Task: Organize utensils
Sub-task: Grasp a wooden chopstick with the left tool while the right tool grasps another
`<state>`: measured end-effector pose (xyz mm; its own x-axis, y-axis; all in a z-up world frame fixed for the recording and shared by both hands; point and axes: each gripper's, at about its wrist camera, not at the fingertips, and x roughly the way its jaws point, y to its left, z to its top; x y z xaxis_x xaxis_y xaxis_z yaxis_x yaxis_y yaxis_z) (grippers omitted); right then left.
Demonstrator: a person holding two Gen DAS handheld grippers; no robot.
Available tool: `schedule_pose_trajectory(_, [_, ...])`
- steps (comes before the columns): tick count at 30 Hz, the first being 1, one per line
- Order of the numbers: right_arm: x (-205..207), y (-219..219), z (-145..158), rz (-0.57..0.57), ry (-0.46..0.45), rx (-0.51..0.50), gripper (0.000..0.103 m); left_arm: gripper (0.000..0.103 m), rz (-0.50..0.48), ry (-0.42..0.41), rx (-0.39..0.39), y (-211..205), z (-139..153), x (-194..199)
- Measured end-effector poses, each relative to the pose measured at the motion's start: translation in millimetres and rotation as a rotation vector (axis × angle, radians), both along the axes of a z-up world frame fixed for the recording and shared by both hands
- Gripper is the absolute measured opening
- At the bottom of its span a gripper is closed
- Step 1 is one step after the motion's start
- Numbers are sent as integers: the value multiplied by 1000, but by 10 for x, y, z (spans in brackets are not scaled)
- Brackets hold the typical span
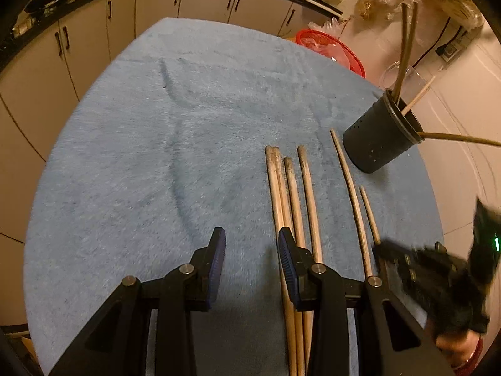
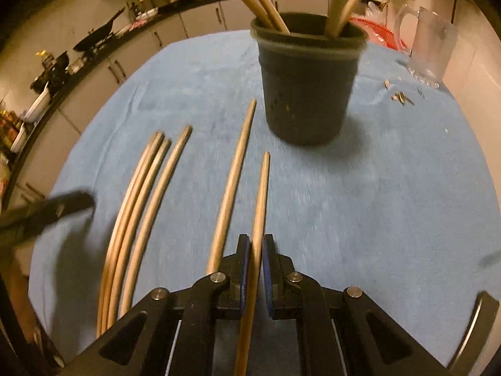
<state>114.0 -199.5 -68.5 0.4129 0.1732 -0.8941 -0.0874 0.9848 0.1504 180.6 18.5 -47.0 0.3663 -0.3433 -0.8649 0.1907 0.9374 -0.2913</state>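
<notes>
Several wooden chopsticks (image 1: pixel 292 194) lie side by side on the blue cloth (image 1: pixel 156 156). My left gripper (image 1: pixel 252 238) hangs open above their near ends, its right finger (image 1: pixel 286 247) over the leftmost sticks, with nothing between the pads. My right gripper (image 2: pixel 256 244) is shut on the rightmost chopstick (image 2: pixel 261 194), which points toward the black holder (image 2: pixel 308 87). In the left wrist view the right gripper (image 1: pixel 422 269) is a blurred black shape on that stick (image 1: pixel 369 213). The holder (image 1: pixel 382 138) has several chopsticks standing in it. I cannot tell whether the gripped stick is off the cloth.
A glass mug (image 2: pixel 432 47) stands at the far right of the cloth, with small metal bits (image 2: pixel 400 97) lying before it. A red basket (image 1: pixel 332 47) sits beyond the table's far edge. Kitchen cabinets (image 1: pixel 94 31) curve around behind.
</notes>
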Motion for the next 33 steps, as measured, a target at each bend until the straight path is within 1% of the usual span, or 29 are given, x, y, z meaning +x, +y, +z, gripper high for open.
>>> schedule_pose_trajectory(3, [-153,-65,9,24,15,7,11,35,-10,18,-1,-83,-44,156])
schedule_pose_trajectory(5, [-207,-125,56,19,-3,28,11,35,-15,28,-7,-152,-75,269])
schedule_pose_trajectory(7, [-225,-205,90,-2,-22,41,11,35,-5,40,9,-214,-115,383])
schedule_pose_trajectory(10, [-195,-300,133,-41,-32,86,11,25,10,38,40,-292,-158,526])
schedule_pose_trajectory(13, [-154,-339,147,-51,-35,99,11,23,7,38,54,-336,-148,599])
schedule_pose_trajectory(17, [-87,-354,144,-62,-40,114,11,22,8,38,55,-342,-142,615])
schedule_pose_trajectory(19, [-84,-343,156,-65,-41,113,11,22,-16,58,22,-370,-148,600])
schedule_pose_trajectory(21, [-72,-335,145,-66,-39,116,11,22,-11,41,54,-399,-144,593])
schedule_pose_trajectory(25, [-77,-351,141,-76,-40,117,11,19,1,36,75,-437,-145,651])
schedule_pose_trajectory(27, [-83,-350,147,-80,-41,108,11,16,2,31,91,-453,-151,664])
schedule_pose_trajectory(29, [-91,-356,148,-81,-39,108,11,9,-6,17,131,-466,-155,610])
schedule_pose_trajectory(30, [-96,-360,151,-82,-38,105,11,9,-14,18,136,-459,-159,575])
schedule_pose_trajectory(33, [-77,-373,140,-84,-34,105,11,9,-16,27,116,-397,-160,536])
